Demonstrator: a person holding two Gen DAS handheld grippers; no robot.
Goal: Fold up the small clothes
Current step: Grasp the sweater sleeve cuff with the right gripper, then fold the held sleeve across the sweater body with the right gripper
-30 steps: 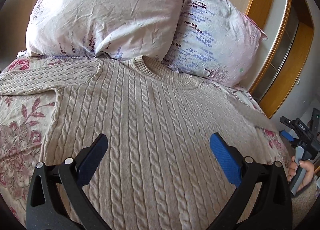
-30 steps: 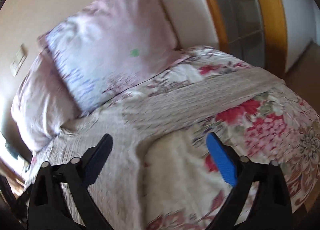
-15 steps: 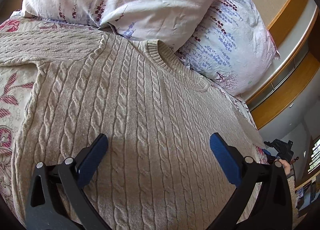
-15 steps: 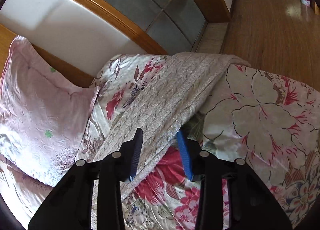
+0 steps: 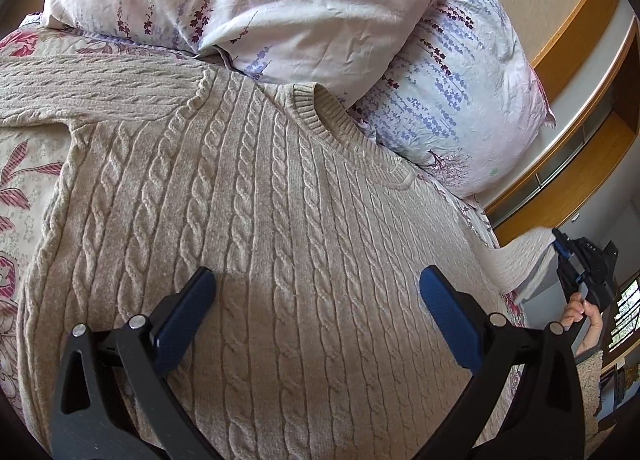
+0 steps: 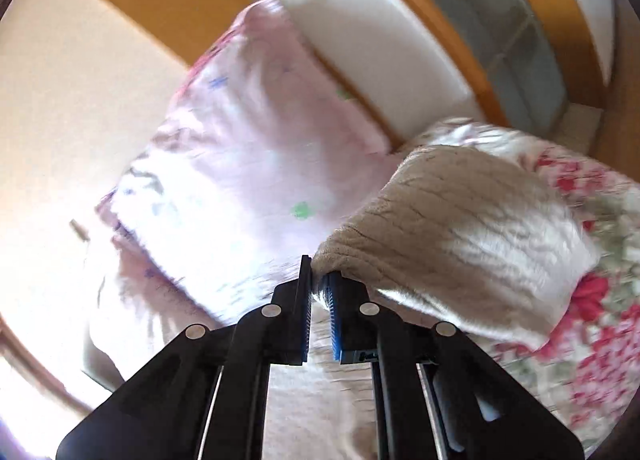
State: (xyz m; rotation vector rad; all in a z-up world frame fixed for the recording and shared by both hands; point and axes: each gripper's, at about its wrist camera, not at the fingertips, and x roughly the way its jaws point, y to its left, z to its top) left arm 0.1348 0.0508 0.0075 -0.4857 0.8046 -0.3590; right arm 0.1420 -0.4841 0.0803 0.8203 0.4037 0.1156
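Note:
A beige cable-knit sweater (image 5: 280, 228) lies flat, front up, on the bed, collar toward the pillows. My left gripper (image 5: 316, 300) is open and empty just above its chest. My right gripper (image 6: 319, 288) is shut on the end of the sweater's right sleeve (image 6: 452, 228) and holds it lifted off the bed. In the left wrist view the right gripper (image 5: 560, 250) shows at the far right with the raised sleeve (image 5: 520, 260) hanging from it. The left sleeve (image 5: 88, 88) lies stretched out to the left.
Two floral pillows (image 5: 256, 4) (image 5: 452, 100) lean at the head of the bed, touching the collar. A floral bedspread (image 6: 592, 300) covers the bed. A wooden headboard and frame (image 6: 452, 32) run behind. The bed's right edge is near the right gripper.
My right gripper closed on the right sleeve's end and lifted it off the bed. My left gripper moved a little closer over the sweater's chest, still open.

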